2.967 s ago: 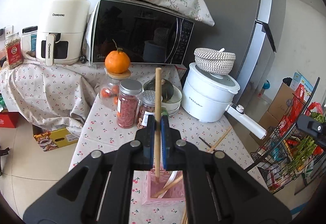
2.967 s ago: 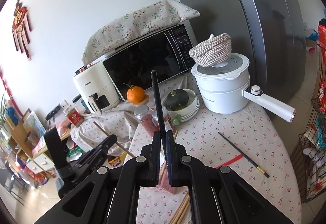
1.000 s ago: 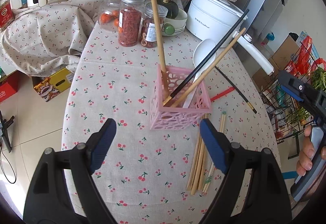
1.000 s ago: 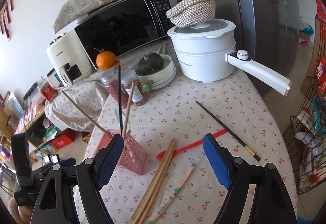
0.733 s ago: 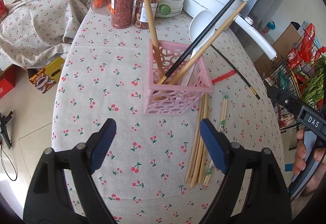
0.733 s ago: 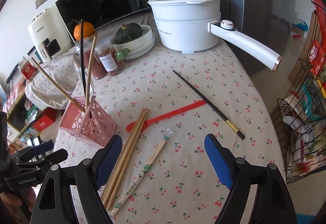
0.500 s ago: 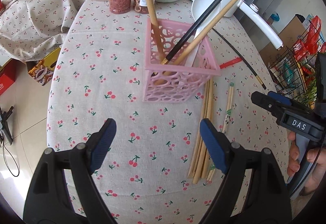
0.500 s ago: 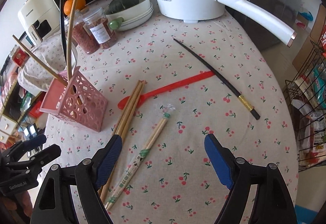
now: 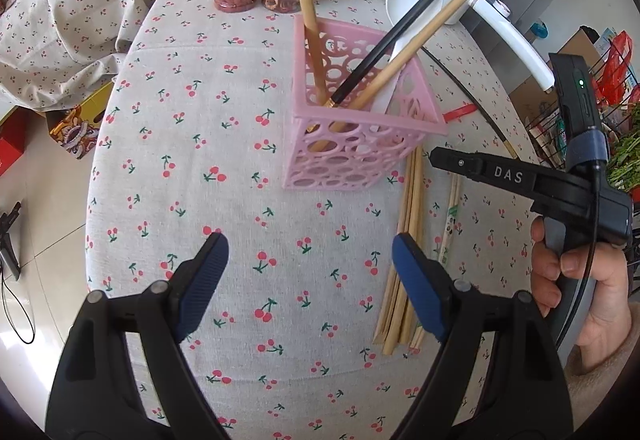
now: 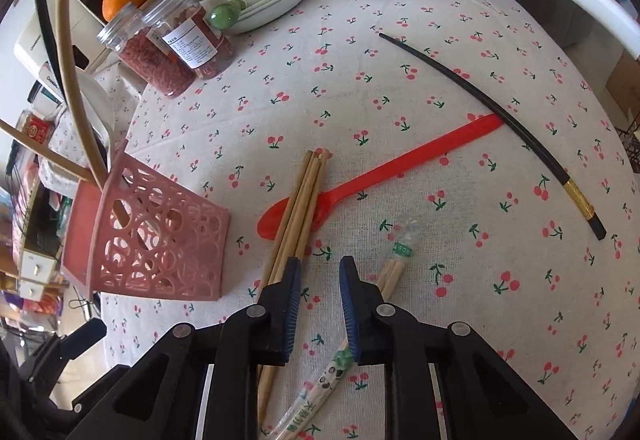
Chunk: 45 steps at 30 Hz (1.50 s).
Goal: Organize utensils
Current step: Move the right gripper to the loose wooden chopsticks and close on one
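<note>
The left tool (image 9: 310,260) hangs wide open over the cherry-print desk (image 9: 180,144), nothing between its jaws. Ahead of it stands the pink basket (image 9: 352,144), holding two wooden chopsticks, a black one and a white spoon. The right tool (image 10: 320,276) has just been closing; its jaws stand narrowly apart with only bare cloth in the gap, gripping nothing. Its left finger sits over the loose wooden chopsticks (image 10: 300,200), which lie across the red spoon (image 10: 384,172). A wrapped pair (image 10: 394,260) lies beside its right finger; a black chopstick (image 10: 496,112) lies farther off
</note>
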{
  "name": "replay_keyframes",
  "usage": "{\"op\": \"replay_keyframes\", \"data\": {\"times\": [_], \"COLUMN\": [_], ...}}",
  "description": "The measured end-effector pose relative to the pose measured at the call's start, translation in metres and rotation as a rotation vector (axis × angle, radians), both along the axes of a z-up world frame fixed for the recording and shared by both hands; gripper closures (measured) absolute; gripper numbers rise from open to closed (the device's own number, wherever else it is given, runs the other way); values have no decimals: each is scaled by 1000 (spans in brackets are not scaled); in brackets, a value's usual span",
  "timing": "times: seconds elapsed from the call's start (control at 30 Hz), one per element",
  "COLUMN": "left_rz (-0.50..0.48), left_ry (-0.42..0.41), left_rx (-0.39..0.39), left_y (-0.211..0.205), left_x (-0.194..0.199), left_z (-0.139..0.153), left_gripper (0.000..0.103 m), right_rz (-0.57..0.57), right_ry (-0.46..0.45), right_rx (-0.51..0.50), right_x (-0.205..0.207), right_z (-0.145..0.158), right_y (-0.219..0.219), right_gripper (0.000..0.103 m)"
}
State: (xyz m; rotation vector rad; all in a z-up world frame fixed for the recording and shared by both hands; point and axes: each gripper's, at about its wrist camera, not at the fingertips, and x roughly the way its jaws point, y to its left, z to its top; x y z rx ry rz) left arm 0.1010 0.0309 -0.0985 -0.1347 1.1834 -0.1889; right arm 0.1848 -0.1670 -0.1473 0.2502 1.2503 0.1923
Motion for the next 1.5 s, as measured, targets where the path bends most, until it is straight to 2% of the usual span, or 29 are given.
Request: {"op": "replay_keyframes", "data": {"times": [0.13, 0.53, 0.9, 1.1, 1.37, 1.5], "left_rz": [-5, -1, -11, -16, -27, -31], "left_ry": [1, -9, -7, -6, -12, -8], "left_rx": [0, -6, 0, -2, 3, 8], "left_y": [3, 10, 8, 7, 1, 0], "left_x": [-1, -4, -6, -6, -7, -8], "left_z": [0, 3, 2, 3, 4, 3], "left_gripper": [19, 19, 19, 19, 19, 19], "right_rz": [-5, 21, 68, 53, 60, 73], "right_ry": [22, 27, 51, 85, 70, 68], "right_rx": [1, 18, -84, 14, -3, -73], "right_x": [4, 4, 0, -6, -13, -14], "right_z": [-8, -4, -13, -13, -8, -8], "right_y": [8, 28, 37, 13, 9, 19], "right_gripper": [87, 87, 86, 86, 86, 86]}}
